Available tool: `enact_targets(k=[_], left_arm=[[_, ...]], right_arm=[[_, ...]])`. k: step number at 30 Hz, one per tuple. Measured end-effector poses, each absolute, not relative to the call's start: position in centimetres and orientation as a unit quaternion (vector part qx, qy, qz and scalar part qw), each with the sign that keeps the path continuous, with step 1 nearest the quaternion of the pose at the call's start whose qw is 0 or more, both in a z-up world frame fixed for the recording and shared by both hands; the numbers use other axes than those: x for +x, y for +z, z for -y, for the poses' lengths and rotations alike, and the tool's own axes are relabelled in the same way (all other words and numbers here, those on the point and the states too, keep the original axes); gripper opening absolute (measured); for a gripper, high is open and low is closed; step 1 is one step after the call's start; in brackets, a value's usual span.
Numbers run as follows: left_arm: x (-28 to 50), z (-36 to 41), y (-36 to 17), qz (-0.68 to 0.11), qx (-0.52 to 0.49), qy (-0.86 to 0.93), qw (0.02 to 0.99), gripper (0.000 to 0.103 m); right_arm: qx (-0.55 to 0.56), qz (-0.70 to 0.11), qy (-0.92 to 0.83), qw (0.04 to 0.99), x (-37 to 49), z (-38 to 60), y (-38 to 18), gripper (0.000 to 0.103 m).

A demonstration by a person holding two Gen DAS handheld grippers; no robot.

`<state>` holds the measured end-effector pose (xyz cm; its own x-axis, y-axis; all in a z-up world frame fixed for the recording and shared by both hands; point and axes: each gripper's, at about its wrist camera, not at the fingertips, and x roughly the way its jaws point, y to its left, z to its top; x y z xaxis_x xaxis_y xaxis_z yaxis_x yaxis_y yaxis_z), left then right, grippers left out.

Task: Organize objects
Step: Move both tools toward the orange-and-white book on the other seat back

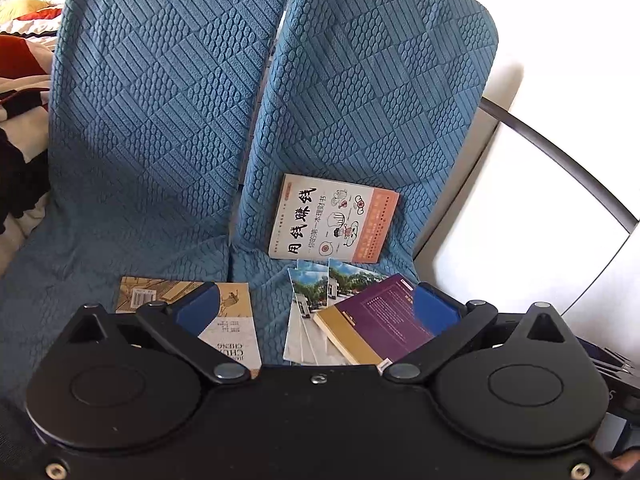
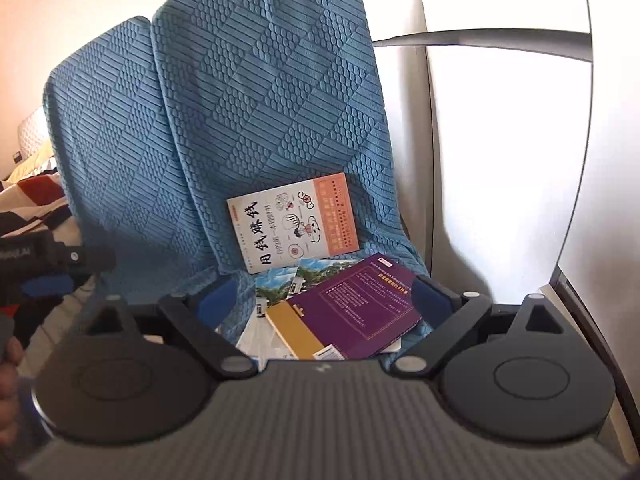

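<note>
On the blue quilted sofa seat [image 1: 92, 240], toward its left side, a tan and cream paperback with a barcode [image 1: 232, 320] is seen lying flat. Nearer the middle, a fan of glossy photo prints [image 1: 308, 312] is spread on the seat, partly covered by a purple and gold paperback [image 1: 380, 320] laid at an angle toward the right edge. Behind these, a white and orange book with black Chinese characters [image 1: 332, 220] is propped against the right back cushion [image 1: 360, 100]. No containers are observed. The left gripper [image 1: 318, 308] is held with its blue-padded fingers [image 1: 198, 308] spread wide, nothing clamped. The right gripper [image 2: 328, 298] is likewise spread wide above the purple paperback, which is not gripped.
</note>
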<state>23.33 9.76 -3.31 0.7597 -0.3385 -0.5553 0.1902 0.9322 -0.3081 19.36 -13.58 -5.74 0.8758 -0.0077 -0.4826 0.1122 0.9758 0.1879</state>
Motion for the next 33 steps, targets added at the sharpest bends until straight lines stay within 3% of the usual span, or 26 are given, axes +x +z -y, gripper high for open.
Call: enact_targets(k=[9, 20, 33], left_arm=[[29.1, -7.2, -5.8, -0.310, -0.093, -0.144, 0.935, 0.102], [36.3, -5.3, -9.5, -0.315, -0.096, -0.134, 0.935, 0.102], [45.1, -3.6, -15.2, -0.339, -0.095, -0.147, 0.924, 0.087]], right_arm=[[0.126, -0.214, -0.024, 0.968, 24.8, 15.7, -9.2, 0.095], [0.118, -0.234, -0.034, 0.964, 33.2, 18.6, -13.5, 0.095], [0.139, -0.276, 0.010, 0.951, 44.7, 19.7, -18.0, 0.095]])
